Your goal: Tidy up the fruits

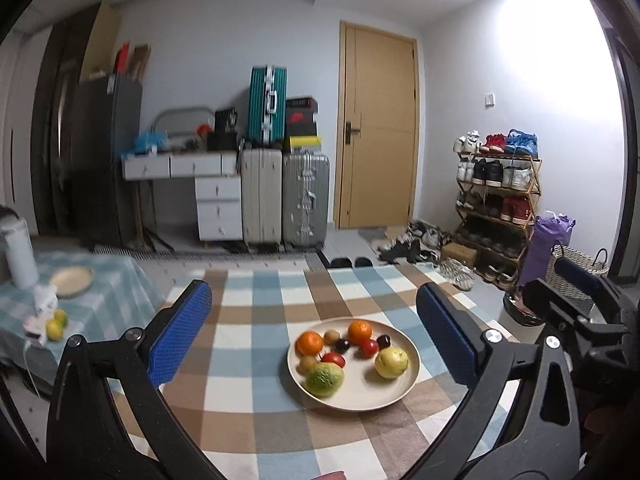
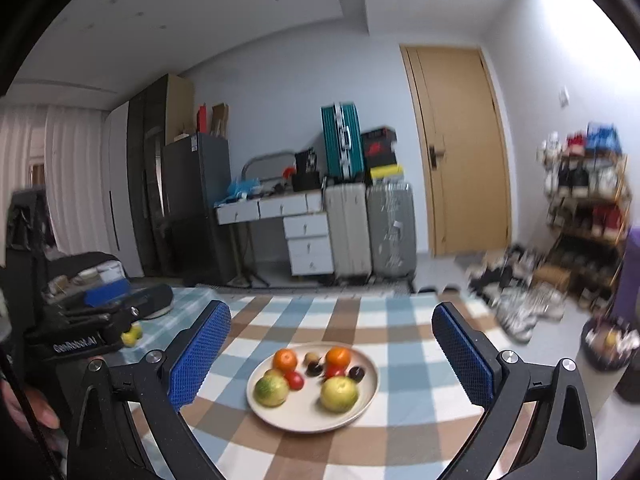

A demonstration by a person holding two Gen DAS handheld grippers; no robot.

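A cream plate [image 1: 362, 398] [image 2: 308, 420] of fruit sits on the checked tablecloth [image 1: 256, 360]. It holds two oranges [image 1: 309, 343] [image 2: 285, 360], a green-yellow fruit [image 1: 325, 379] [image 2: 272, 390], a yellow fruit [image 1: 391, 362] [image 2: 339, 393], red tomatoes [image 1: 333, 358], dark plums and small brown fruits. My left gripper [image 1: 314, 332] is open and empty, held above the table short of the plate. My right gripper [image 2: 332, 354] is open and empty, also short of the plate. Each gripper shows at the edge of the other's view.
A second table at the left with a teal checked cloth [image 1: 108, 304] carries an empty cream plate [image 1: 71, 281], a white kettle [image 1: 18, 254] and yellow-green fruits [image 1: 56, 326]. Suitcases [image 1: 304, 196], a door and a shoe rack [image 1: 500, 196] stand behind.
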